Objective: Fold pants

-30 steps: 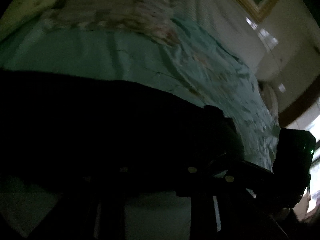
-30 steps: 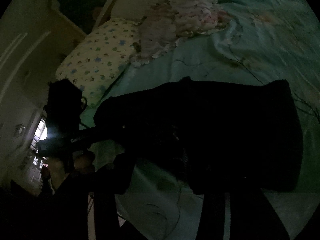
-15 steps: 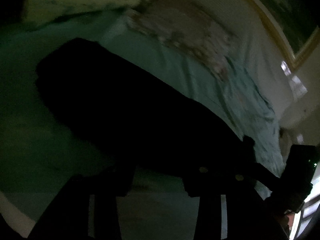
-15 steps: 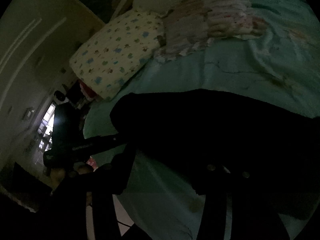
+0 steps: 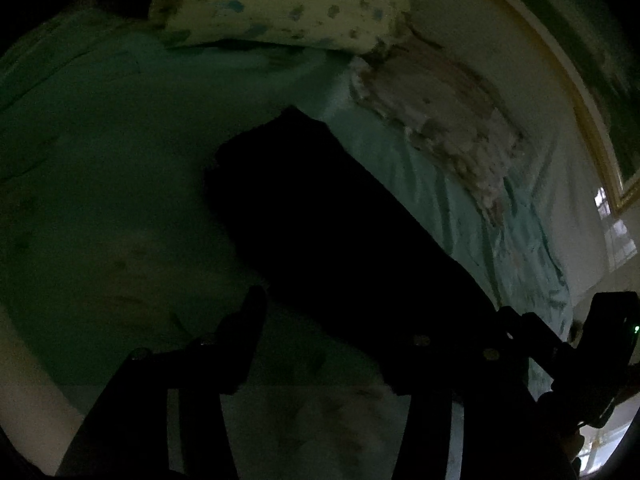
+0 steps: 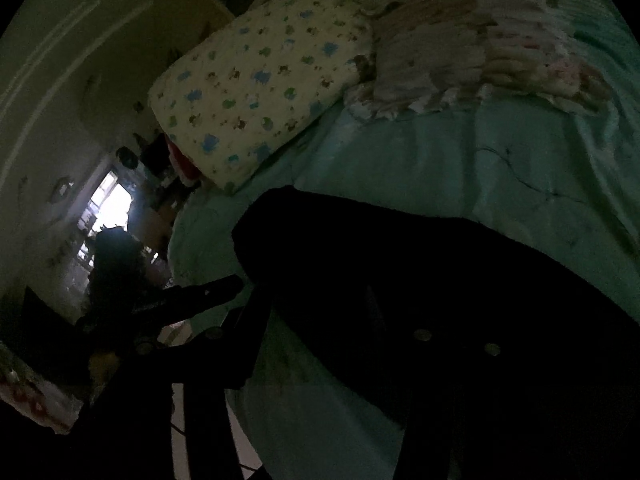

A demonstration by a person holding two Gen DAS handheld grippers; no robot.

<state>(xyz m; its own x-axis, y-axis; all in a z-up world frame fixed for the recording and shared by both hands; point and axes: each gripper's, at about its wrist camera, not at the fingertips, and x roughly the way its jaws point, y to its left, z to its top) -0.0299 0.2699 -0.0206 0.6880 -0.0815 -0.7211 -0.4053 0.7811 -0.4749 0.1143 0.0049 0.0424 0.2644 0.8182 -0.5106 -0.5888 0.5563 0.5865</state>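
The room is dim. The black pants (image 5: 340, 232) lie folded in a long dark strip on the green bed sheet (image 5: 100, 184), near the front edge of the bed. A spotted pillow (image 6: 260, 84) sits at the head end, with a pale blanket (image 6: 480, 48) beside it. The left gripper (image 5: 340, 320) has just been opening its jaws, and they stand apart with the edge of the pants between them. The right gripper (image 6: 352, 320) has also been opening; its right finger is lost against the dark pants, so I cannot tell if it grips.
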